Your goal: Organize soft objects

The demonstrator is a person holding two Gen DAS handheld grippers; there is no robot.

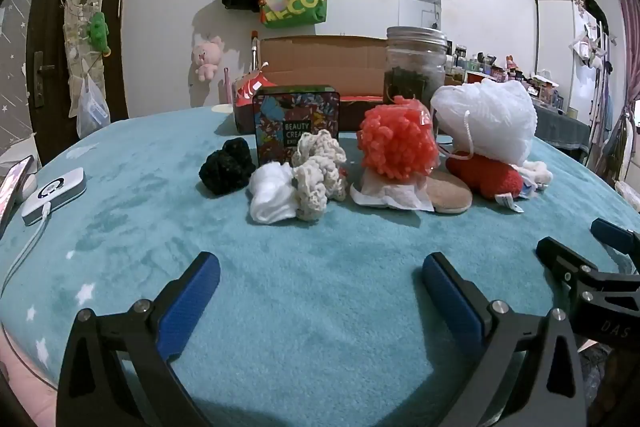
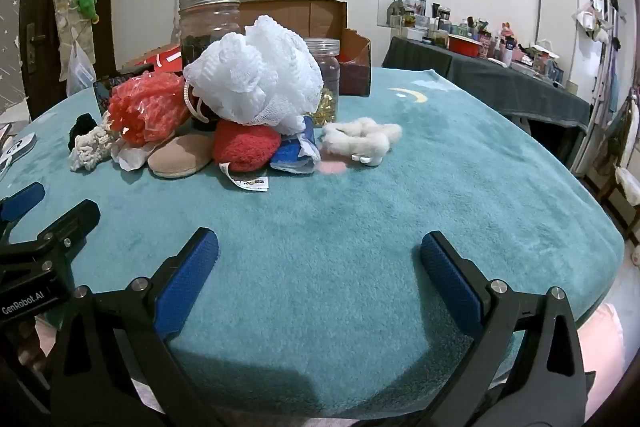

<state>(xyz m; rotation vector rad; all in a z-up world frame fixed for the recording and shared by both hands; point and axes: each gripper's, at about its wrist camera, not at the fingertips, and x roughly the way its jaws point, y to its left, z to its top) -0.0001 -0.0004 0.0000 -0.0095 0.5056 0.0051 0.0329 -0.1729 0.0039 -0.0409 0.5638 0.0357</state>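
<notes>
A row of soft things lies on the teal blanket [image 1: 320, 267]. From left in the left wrist view: a black scrunchie [image 1: 226, 167], white cotton [image 1: 270, 197], a cream crochet piece [image 1: 320, 179], a coral mesh puff [image 1: 396, 143], a tan pad [image 1: 450, 193], a red plush [image 1: 484, 177] and a white mesh puff [image 1: 486, 121] on top. The right wrist view also shows a blue cloth [image 2: 290, 153] and a fluffy white piece [image 2: 360, 139]. My left gripper [image 1: 320, 273] and right gripper [image 2: 319, 253] hover open and empty near the front edge.
Behind the pile stand a patterned tin [image 1: 296, 123], a glass jar [image 1: 416, 67], a smaller jar [image 2: 326, 75] and an open cardboard box [image 1: 320, 67]. A white device with a cable [image 1: 54, 195] lies at the left. A cluttered dark table [image 2: 480, 67] stands at the right.
</notes>
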